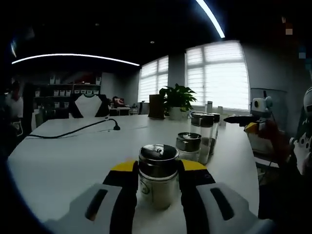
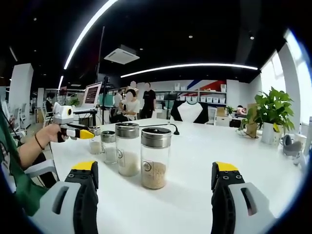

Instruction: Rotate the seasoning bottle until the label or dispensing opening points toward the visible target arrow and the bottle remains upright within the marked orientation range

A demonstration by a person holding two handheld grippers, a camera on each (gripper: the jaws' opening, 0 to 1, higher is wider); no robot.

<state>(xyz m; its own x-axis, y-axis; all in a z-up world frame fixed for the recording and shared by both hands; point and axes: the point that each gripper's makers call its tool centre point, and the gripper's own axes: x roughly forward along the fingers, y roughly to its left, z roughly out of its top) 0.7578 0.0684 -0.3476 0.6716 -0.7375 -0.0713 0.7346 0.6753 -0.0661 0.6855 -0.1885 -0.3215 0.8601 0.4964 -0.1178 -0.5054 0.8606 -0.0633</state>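
The left gripper (image 1: 157, 181) has its jaws closed around the seasoning bottle (image 1: 158, 175), the nearest of 4 jars standing in a row near the edge of the white table (image 1: 63, 156). The right gripper (image 2: 155, 181) hangs wide open and empty, facing the row from the other end, with the tallest jar (image 2: 155, 157) closest to it. No target arrow is visible, so the aim is a guess. Turning well likely means twisting slowly about the bottle's own axis, keeping the base flat and clear of the short jar (image 1: 188, 146) just beyond. A potted plant (image 1: 177, 100) stands at the far edge.

Bright blinded windows (image 1: 214, 78), white table (image 1: 63, 156), curved ceiling lights (image 2: 190, 66).
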